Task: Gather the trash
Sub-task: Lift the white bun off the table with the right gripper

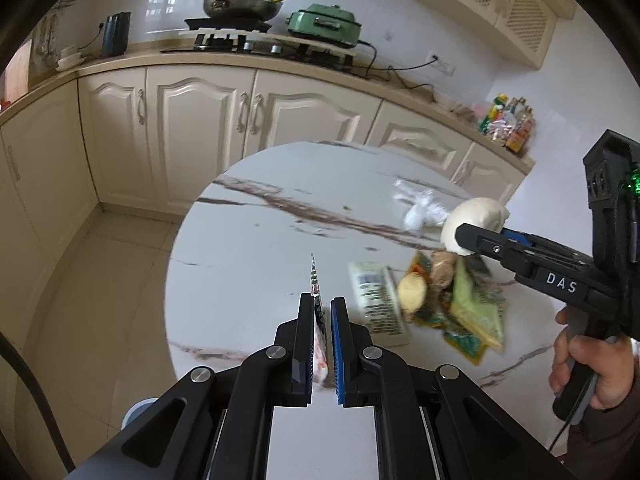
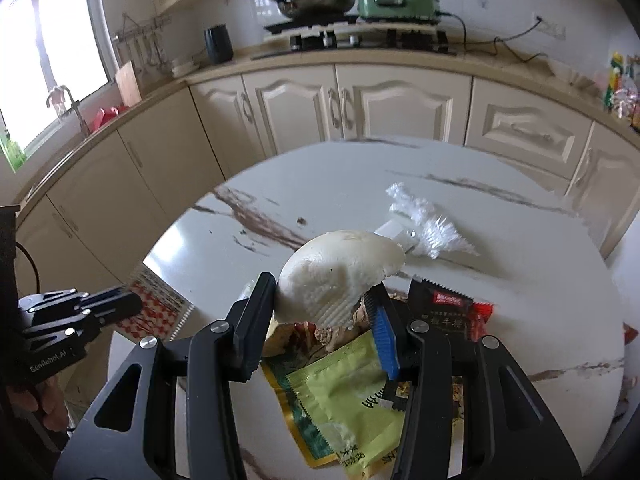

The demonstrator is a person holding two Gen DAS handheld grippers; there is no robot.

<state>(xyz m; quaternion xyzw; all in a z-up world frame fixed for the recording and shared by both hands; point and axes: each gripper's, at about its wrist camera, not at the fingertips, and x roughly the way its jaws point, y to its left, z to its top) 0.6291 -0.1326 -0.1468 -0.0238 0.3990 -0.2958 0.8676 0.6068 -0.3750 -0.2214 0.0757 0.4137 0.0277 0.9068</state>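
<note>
My left gripper [image 1: 322, 304] is shut on a thin red-and-white snack wrapper [image 1: 318, 320], held edge-on above the round marble table [image 1: 260, 240]; it also shows in the right wrist view [image 2: 160, 300]. My right gripper [image 2: 324, 292] is shut on a white steamed bun [image 2: 336, 272], lifted above a trash pile; the bun also shows in the left wrist view [image 1: 476, 220]. The pile holds a green packet [image 2: 344, 396], a dark packet [image 2: 444, 312], a white barcode wrapper [image 1: 376, 300] and a potato-like lump [image 1: 412, 292]. A crumpled clear plastic bag [image 2: 428, 228] lies farther back.
Cream kitchen cabinets [image 1: 200, 128] curve behind the table, with a stove, frying pan [image 1: 240, 4] and green cooker [image 1: 324, 24] on the counter. Bottles [image 1: 508, 120] stand at the counter's right end. A tiled floor [image 1: 100, 300] lies left of the table.
</note>
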